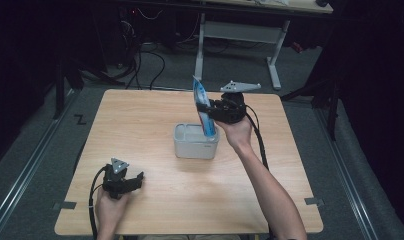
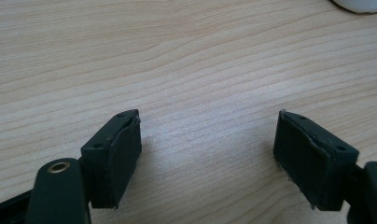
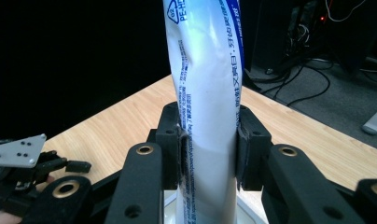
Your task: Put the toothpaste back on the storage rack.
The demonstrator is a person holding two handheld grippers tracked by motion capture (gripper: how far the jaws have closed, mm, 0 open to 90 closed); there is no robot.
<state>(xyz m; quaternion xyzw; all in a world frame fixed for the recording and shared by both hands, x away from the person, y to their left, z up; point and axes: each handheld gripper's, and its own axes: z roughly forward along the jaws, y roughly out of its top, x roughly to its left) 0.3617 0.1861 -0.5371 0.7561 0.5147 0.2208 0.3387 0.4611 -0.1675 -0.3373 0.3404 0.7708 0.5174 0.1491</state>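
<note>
right gripper [image 1: 206, 109] is clamped on a toothpaste tube [image 1: 202, 106]; both pads press the tube's flat sides, as the right gripper view shows, with the tube [image 3: 209, 93] standing between the two black jaws and rising past the top edge of that view. in the high view the tube stands nearly upright, tilted slightly, its crimped end at the top and its lower end down inside the grey box [image 1: 184, 145]. whether the lower end touches the bottom of the box cannot be told. the box sits on the wooden table [image 1: 140, 120], near the middle and a little toward the far side. the box has an inner divider; the tube goes into the right compartment as the high view shows it. the right hand [image 1: 236, 132] holds the gripper from the near side, with the forearm coming in from the bottom right.

left gripper [image 1: 135, 181] rests on the table near the front left corner, well apart from the box, held by the left hand [image 1: 109, 205]. its jaws stand wide apart with nothing between them; in the left gripper view the gripper [image 2: 207, 158] has bare table surface [image 2: 186, 70] between the pads. the left gripper [image 3: 77, 165] also appears at the lower left of the right gripper view.
</note>
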